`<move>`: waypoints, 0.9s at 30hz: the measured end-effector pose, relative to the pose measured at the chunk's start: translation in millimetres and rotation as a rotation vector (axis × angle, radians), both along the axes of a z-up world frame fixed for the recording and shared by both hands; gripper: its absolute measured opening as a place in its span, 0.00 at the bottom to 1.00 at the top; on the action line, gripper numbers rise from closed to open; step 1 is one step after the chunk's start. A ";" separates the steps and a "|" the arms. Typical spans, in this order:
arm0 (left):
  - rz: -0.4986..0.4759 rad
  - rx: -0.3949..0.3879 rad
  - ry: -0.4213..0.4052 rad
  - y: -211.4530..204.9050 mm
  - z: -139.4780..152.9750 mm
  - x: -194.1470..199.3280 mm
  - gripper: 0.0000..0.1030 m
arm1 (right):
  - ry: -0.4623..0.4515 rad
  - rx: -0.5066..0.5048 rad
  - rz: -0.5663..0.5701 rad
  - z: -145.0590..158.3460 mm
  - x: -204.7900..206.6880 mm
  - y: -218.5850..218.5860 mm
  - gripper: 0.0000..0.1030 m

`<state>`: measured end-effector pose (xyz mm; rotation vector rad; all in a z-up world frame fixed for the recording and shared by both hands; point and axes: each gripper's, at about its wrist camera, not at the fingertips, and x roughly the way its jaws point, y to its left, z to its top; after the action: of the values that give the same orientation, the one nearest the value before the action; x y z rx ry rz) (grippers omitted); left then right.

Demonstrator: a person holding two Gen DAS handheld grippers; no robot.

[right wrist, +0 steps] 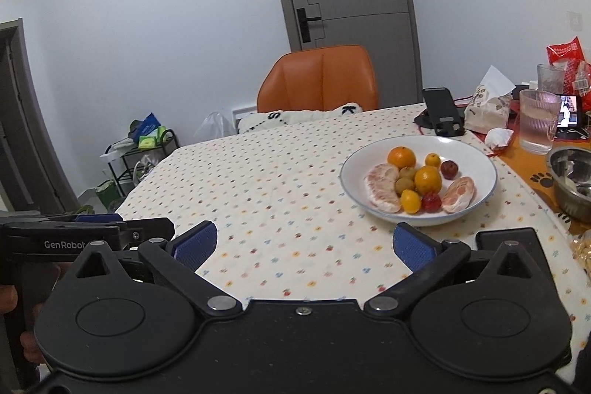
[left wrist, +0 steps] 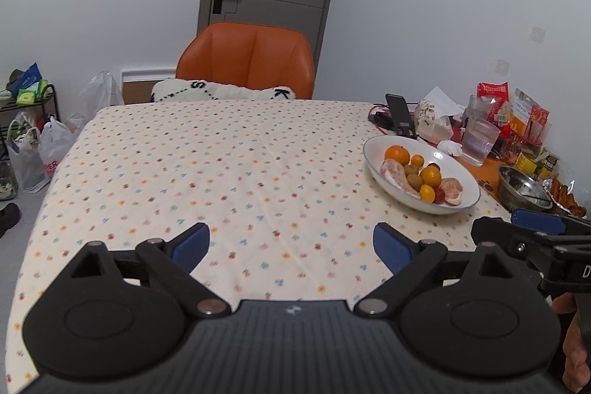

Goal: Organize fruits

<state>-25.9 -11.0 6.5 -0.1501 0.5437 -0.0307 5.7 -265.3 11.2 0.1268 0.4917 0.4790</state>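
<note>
A white bowl with a blue rim [left wrist: 376, 143] [right wrist: 476, 154] stands at the table's right side. It holds oranges [left wrist: 397, 154] [right wrist: 401, 157], peeled pomelo pieces [left wrist: 397, 178] [right wrist: 382, 187], small brown-green fruits [right wrist: 406, 180] and small red fruits [right wrist: 448, 168]. My left gripper [left wrist: 291, 244] hovers open over bare tablecloth, left of the bowl, with nothing between its blue pads. Open as well, my right gripper [right wrist: 304, 244] sits just in front of the bowl's near rim, holding nothing.
The dotted tablecloth [left wrist: 221, 172] [right wrist: 277, 191] covers the table. An orange chair [left wrist: 245, 61] stands at the far side. At the right are a phone on a stand [right wrist: 443, 117], a ribbed glass [right wrist: 539, 120], a steel bowl [right wrist: 572, 176], a tissue pack and snack bags.
</note>
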 end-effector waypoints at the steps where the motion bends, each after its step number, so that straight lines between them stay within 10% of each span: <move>1: 0.005 0.000 0.000 1.3 -0.6 -2.2 0.92 | -0.002 0.000 0.004 0.1 -2.1 1.3 1.00; 27: 0.019 0.003 -0.018 3.6 1.8 -18.3 0.93 | -0.030 -0.002 0.033 5.5 -15.7 6.8 1.00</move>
<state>-44.2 -7.3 8.2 -0.1522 0.5247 -0.0130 -10.1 -258.5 16.8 0.1098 0.4650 0.5124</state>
